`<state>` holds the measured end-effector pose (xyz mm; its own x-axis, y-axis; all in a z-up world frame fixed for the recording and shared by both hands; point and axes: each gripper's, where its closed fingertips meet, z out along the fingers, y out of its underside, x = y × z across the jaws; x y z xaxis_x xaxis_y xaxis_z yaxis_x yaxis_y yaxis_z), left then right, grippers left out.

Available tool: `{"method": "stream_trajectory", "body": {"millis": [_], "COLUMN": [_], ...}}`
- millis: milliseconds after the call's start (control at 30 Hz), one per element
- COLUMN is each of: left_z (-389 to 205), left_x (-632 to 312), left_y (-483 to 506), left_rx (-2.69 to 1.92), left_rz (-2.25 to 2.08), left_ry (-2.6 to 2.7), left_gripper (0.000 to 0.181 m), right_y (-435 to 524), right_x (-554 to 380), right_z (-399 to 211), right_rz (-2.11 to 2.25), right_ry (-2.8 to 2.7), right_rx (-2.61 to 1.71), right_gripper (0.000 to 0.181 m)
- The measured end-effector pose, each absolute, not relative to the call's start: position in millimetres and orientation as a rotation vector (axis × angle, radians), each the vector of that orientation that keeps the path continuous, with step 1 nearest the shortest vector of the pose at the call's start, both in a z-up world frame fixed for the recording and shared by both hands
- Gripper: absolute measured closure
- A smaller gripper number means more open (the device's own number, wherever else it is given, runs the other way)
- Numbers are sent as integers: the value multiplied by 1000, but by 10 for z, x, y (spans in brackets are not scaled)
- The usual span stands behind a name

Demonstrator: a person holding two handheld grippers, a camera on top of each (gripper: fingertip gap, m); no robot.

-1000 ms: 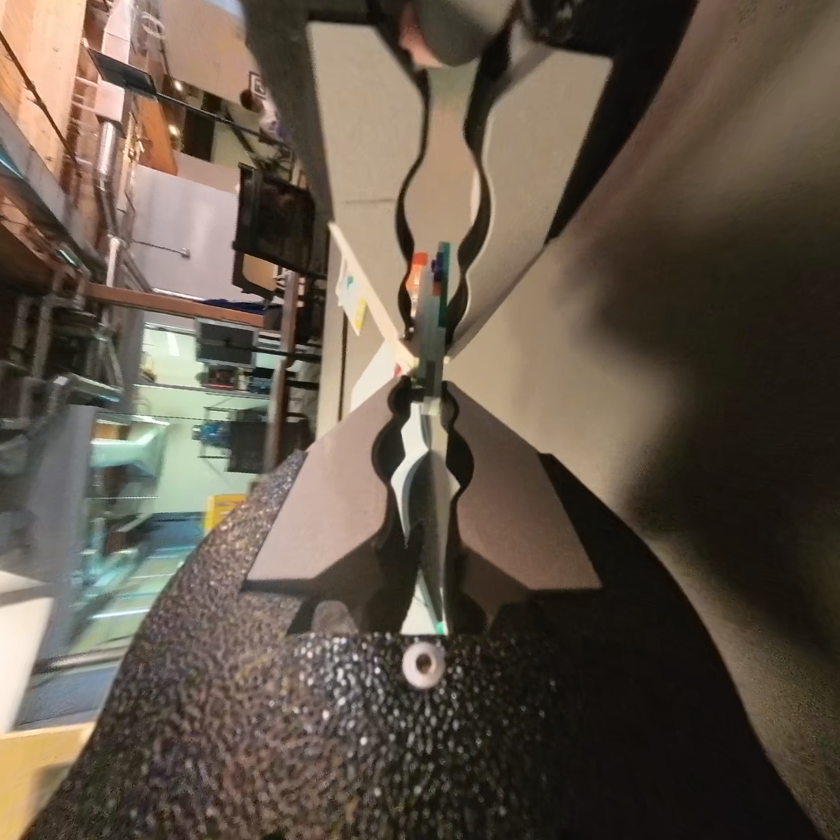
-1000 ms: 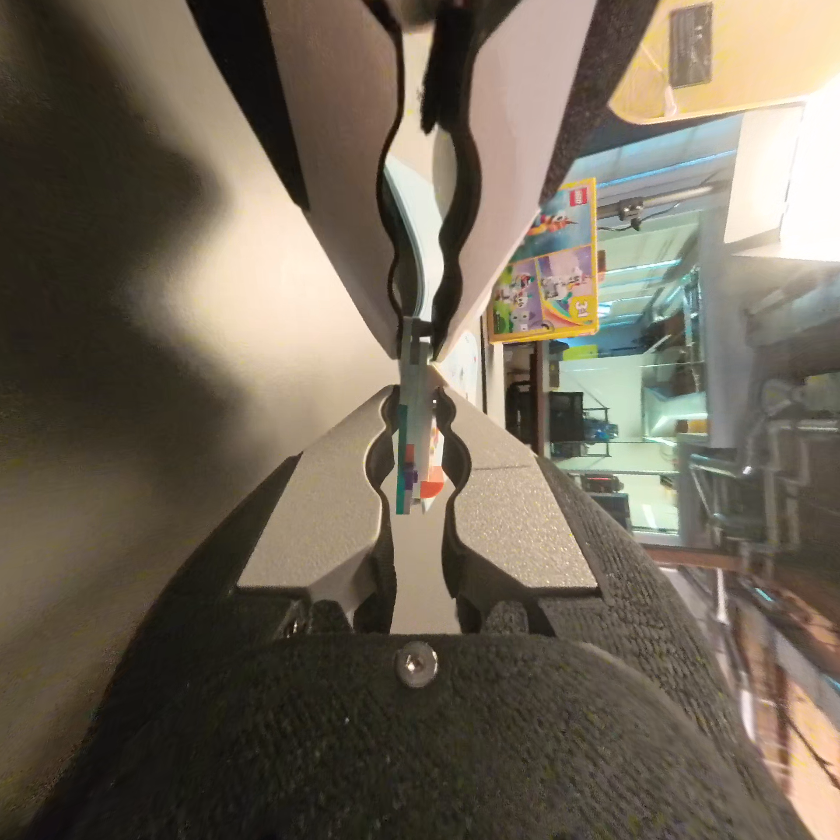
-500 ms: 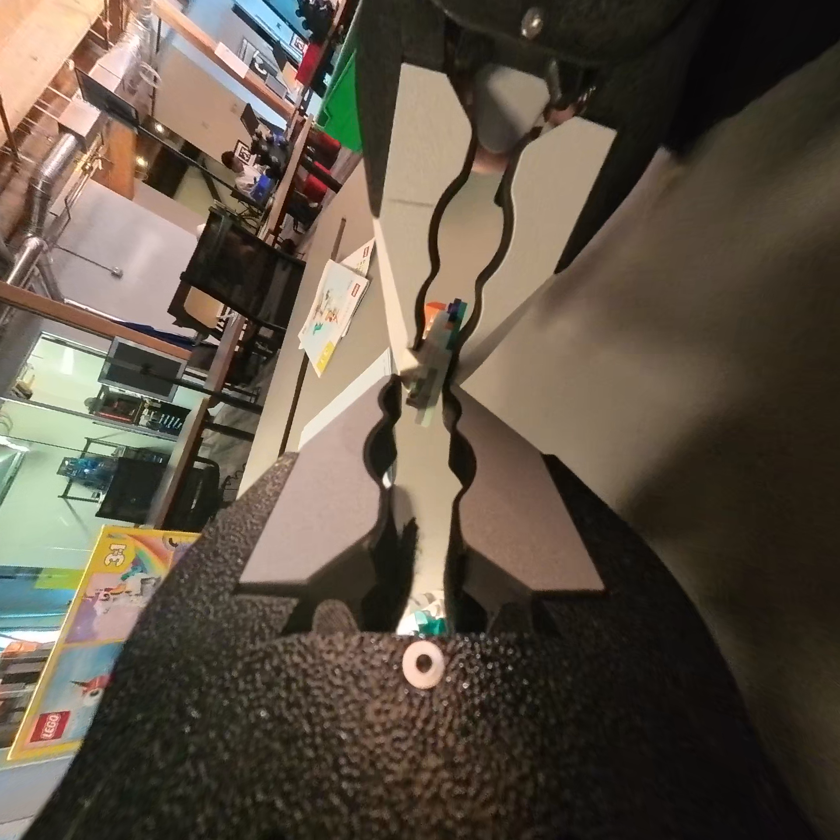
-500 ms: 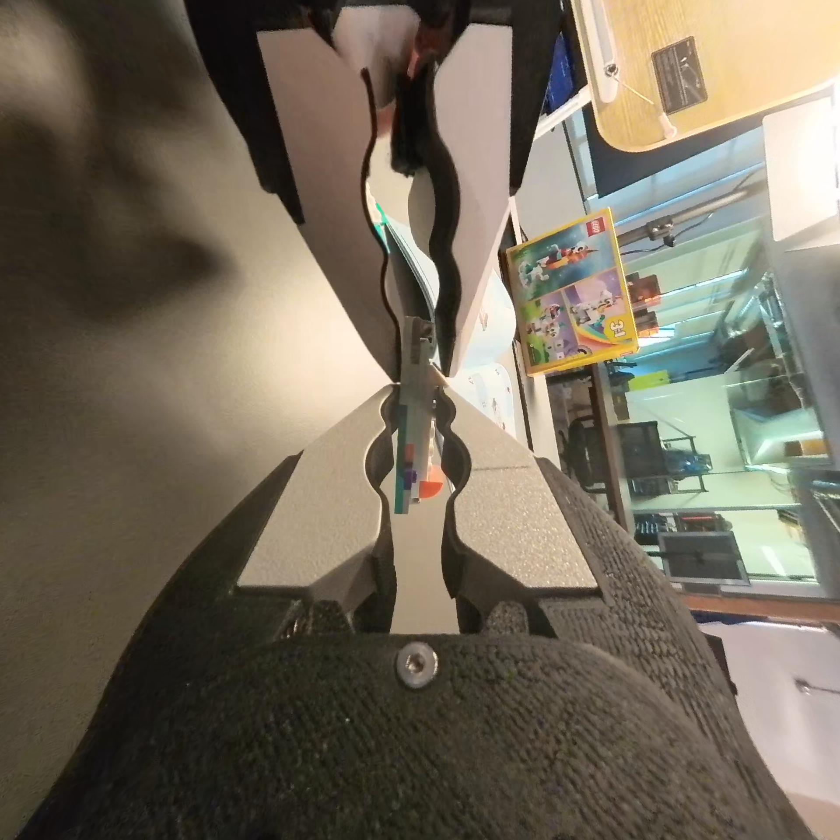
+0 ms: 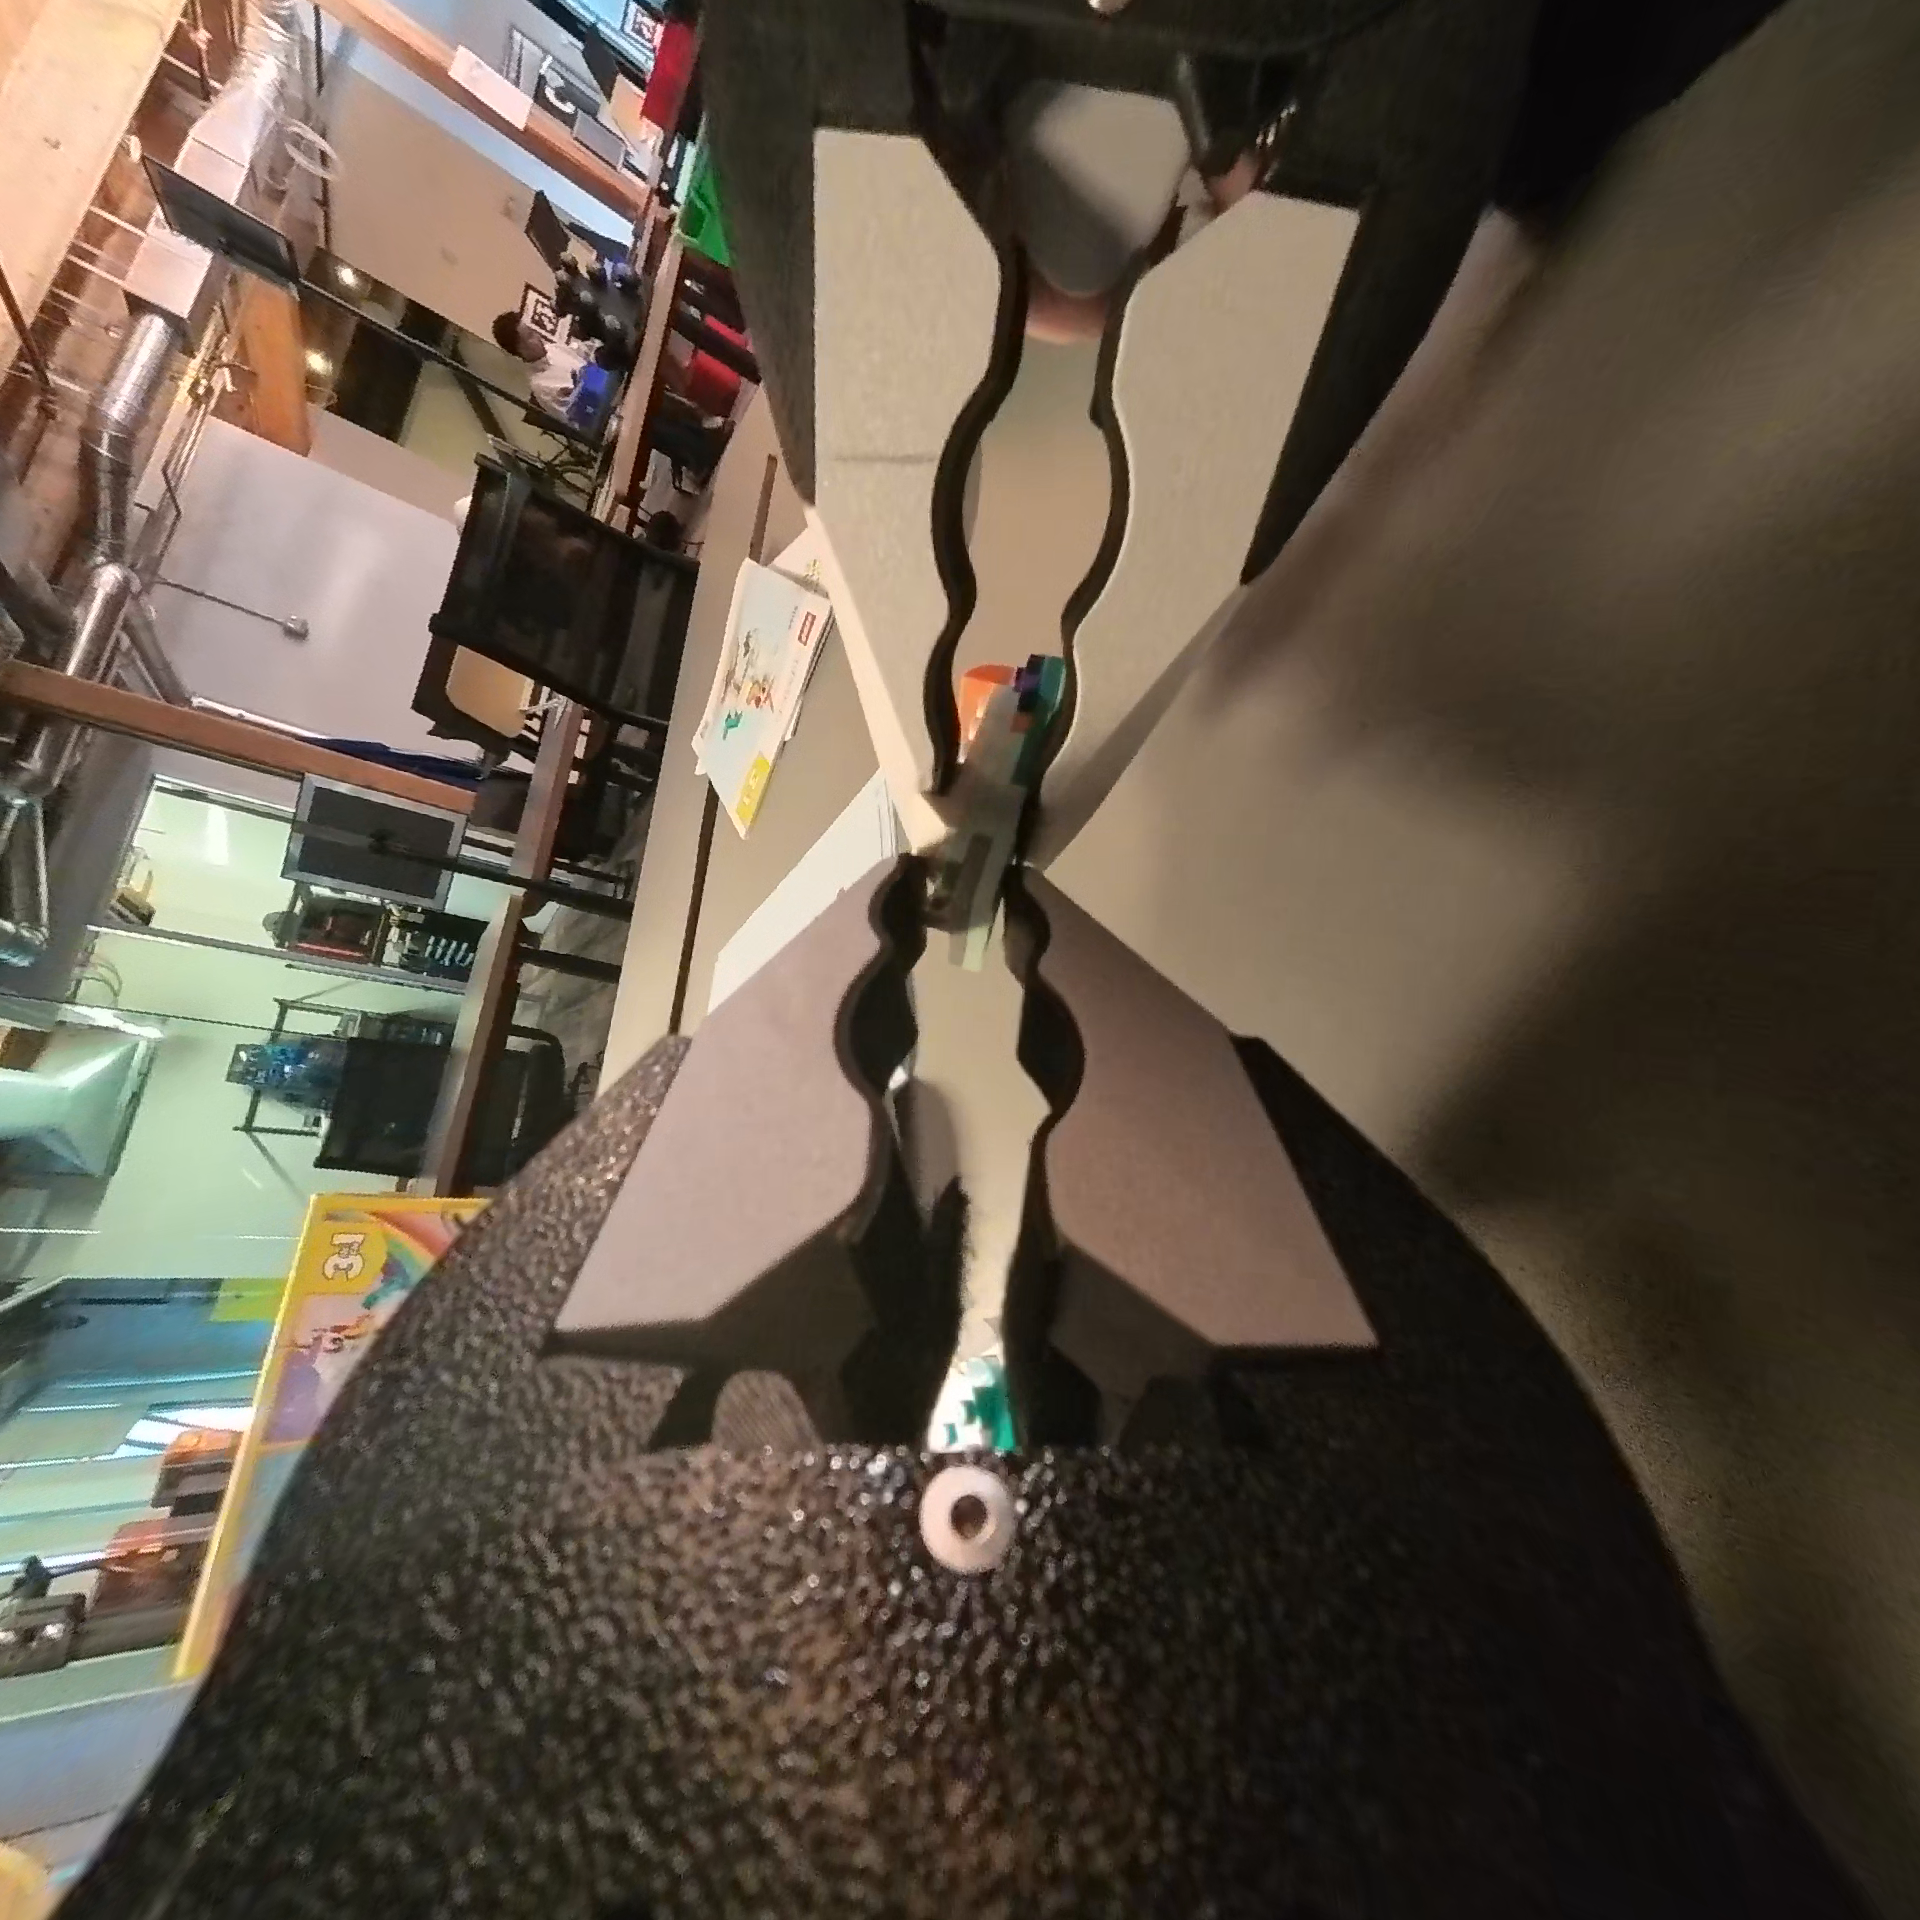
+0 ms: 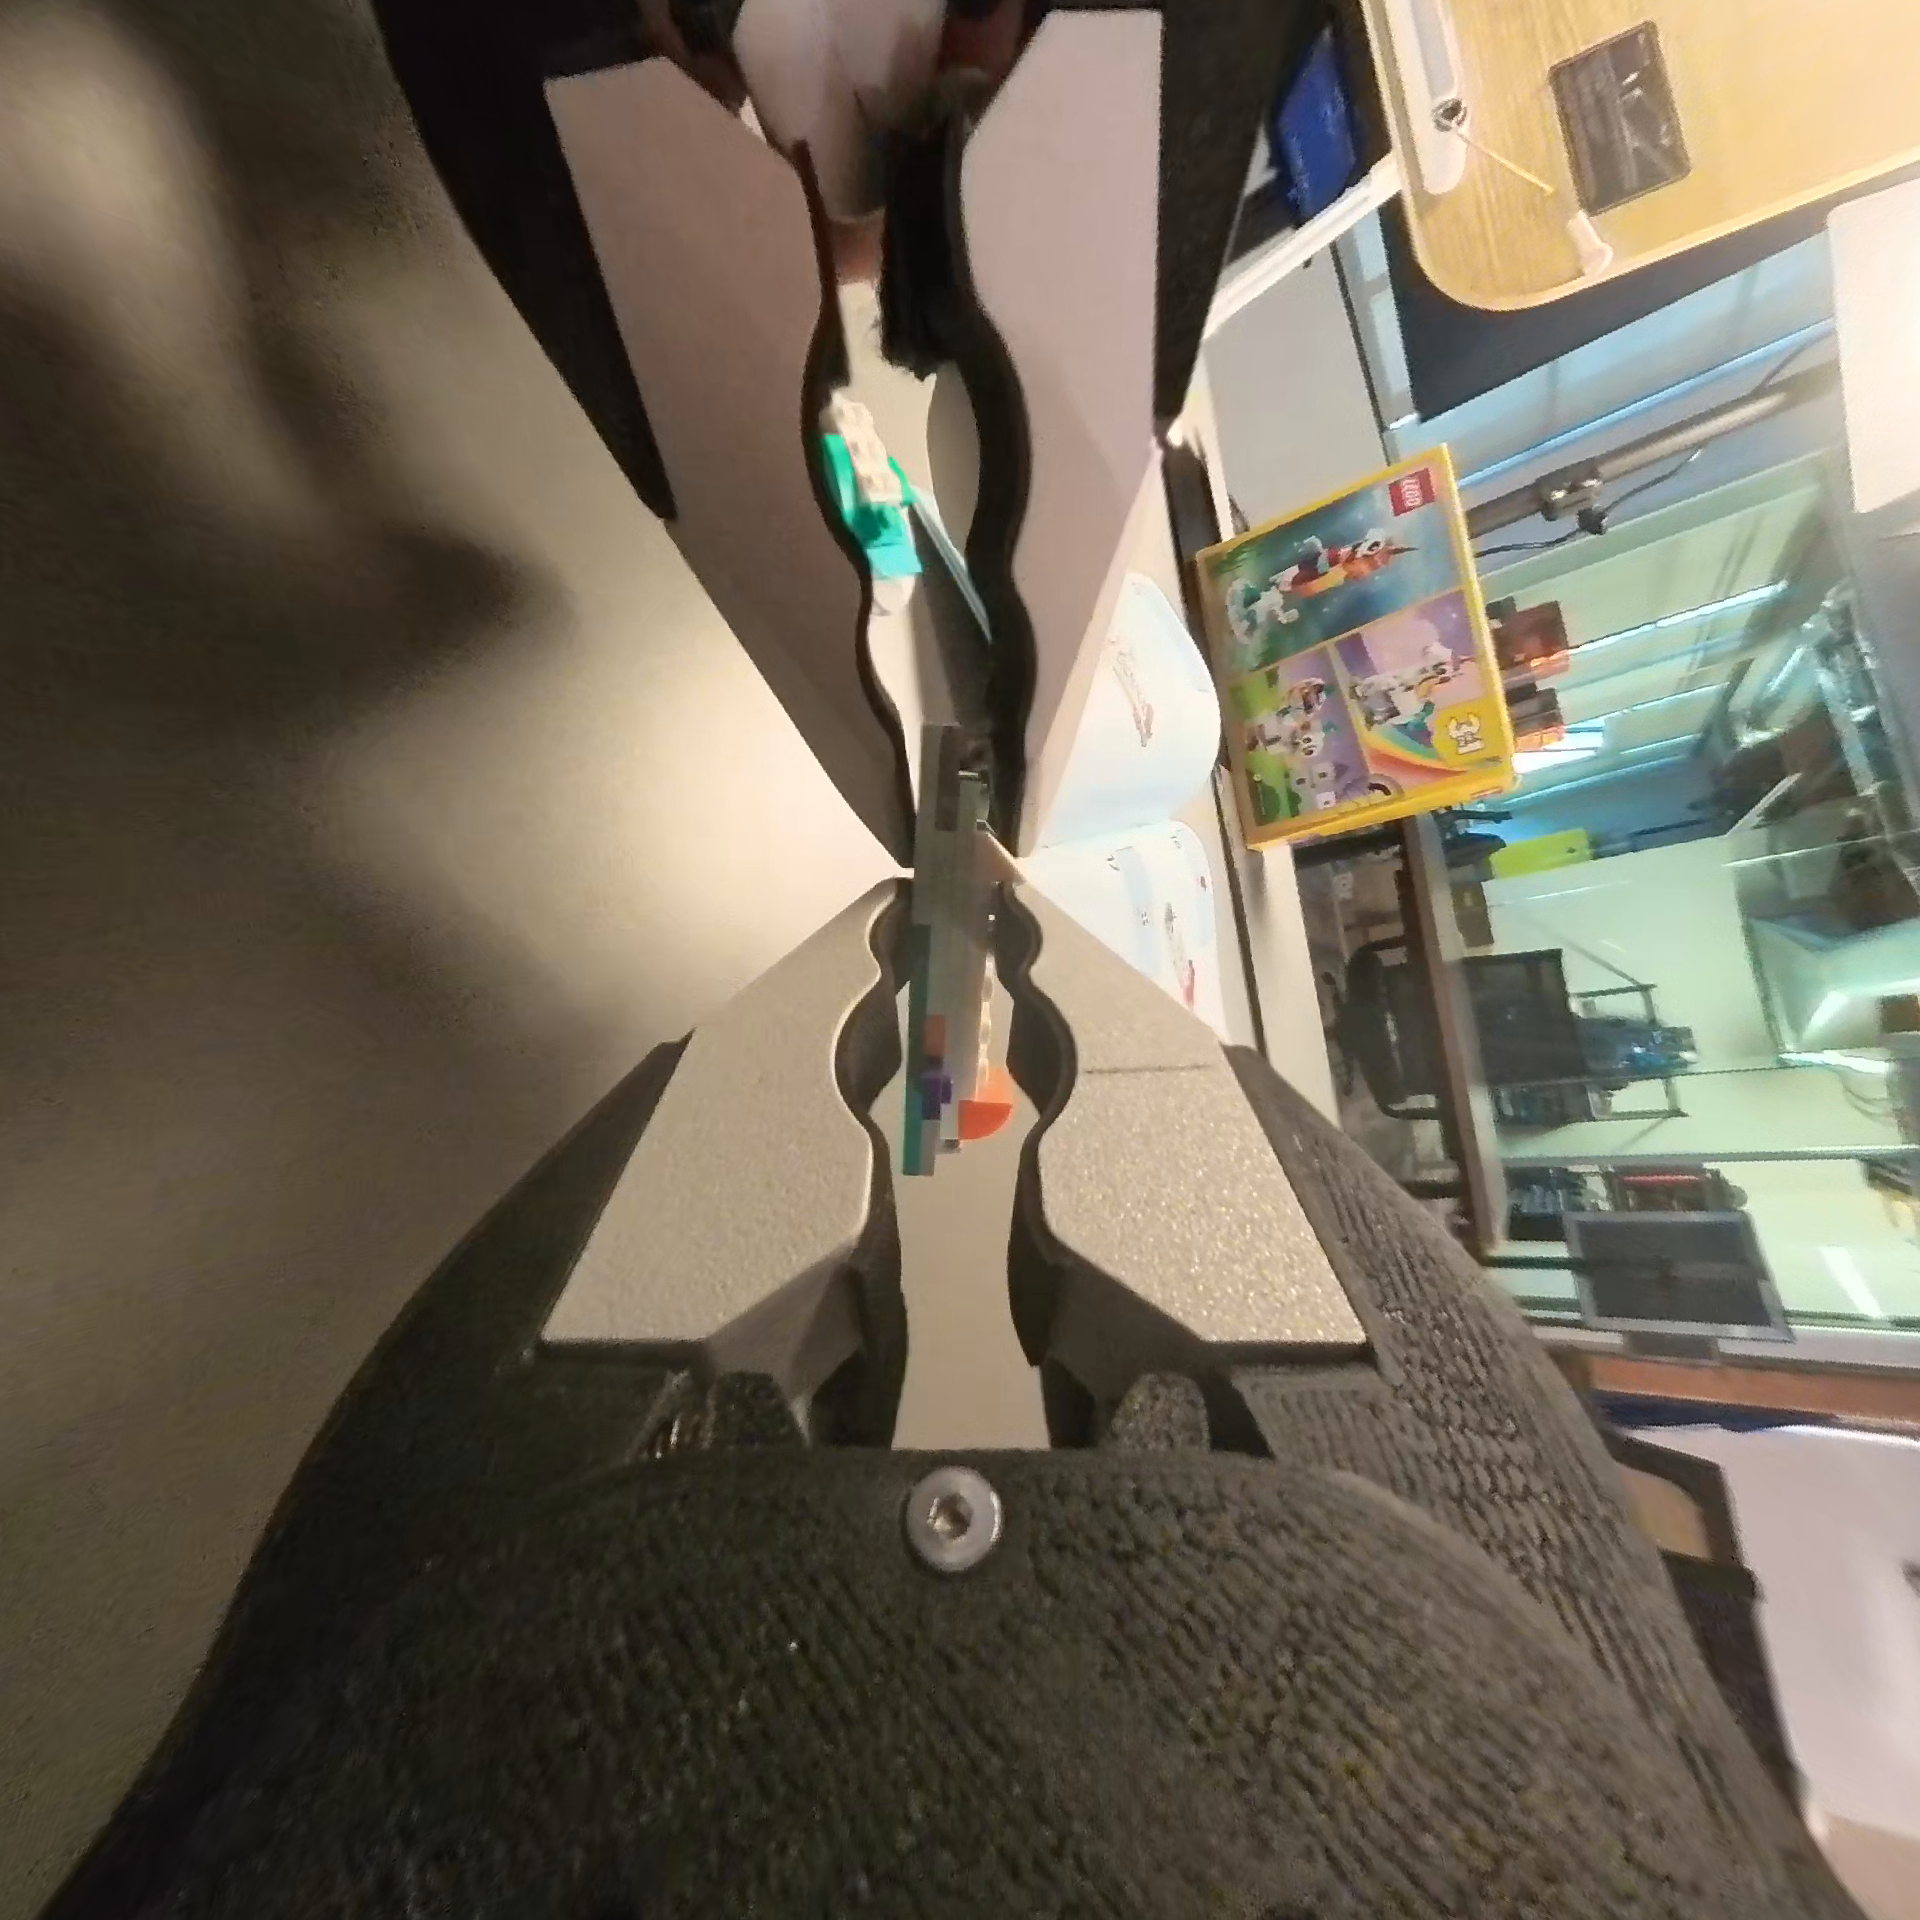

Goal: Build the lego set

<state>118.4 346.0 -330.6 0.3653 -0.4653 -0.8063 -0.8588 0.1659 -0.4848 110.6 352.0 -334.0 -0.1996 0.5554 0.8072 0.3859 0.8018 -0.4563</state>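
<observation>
The two grippers meet tip to tip, turned sideways above a pale table (image 5: 1558,727), and between them they hold one thin lego piece (image 6: 951,977): a grey plate with teal, purple and orange bits at one end. The right gripper (image 6: 956,894) has its tips pressed onto the plate near the middle, the coloured end lying back between its own fingers (image 6: 748,1122). The left gripper (image 5: 971,883) pinches the plain grey end of the same lego piece (image 5: 987,831), so from its side the orange and teal end pokes away into the opposite claw. Both claws are nearly closed, with only the plate's thickness keeping the tips apart.

The fingers themselves block most of the view. In the right wrist view a small teal and white build (image 6: 868,499) shows through the gap of the far gripper, on or near the table; I cannot tell if it touches anything. A bit of the same teal shows low in the left gripper's gap.

Off to the side stands a yellow box (image 6: 1361,644) with pictures on it, upright at the table's edge, and white booklet pages (image 6: 1132,727) lie flat just beside the grippers. In the left wrist view a booklet (image 5: 769,707) lies further along the table, well apart from the work. Beyond are dark chairs (image 5: 561,613), shelving and glass walls.
</observation>
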Motion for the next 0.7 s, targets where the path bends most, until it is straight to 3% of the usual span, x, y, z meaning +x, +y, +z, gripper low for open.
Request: {"method": "stream_trajectory", "body": {"millis": [100,167,333,467,700], "left_z": [-3252,-3233,-3272,-3319,-3163], "left_x": [1154,1121,1162,1230,1197], "left_y": [3476,3494,3450,3355,3355], "left_rx": [-1470,-1466,-1483,-1787,-1815], "left_rz": [394,419,354,-205,-445], "left_ry": [1209,1204,1194,911,646], "left_gripper": [168,168,166,125,138], "right_y": [3530,3591,3661,3695,3667], "right_x": [1079,1096,1135,1135,1080], "right_z": [-3274,-3290,-3363,-3258,-3201], "right_rz": [225,147,17,-111,-228], "right_ry": [-1767,-1765,-1772,-1704,-1659], "right_rx": [-729,-707,-648,-549,-465], "right_gripper": [166,156,168,168,168]}}
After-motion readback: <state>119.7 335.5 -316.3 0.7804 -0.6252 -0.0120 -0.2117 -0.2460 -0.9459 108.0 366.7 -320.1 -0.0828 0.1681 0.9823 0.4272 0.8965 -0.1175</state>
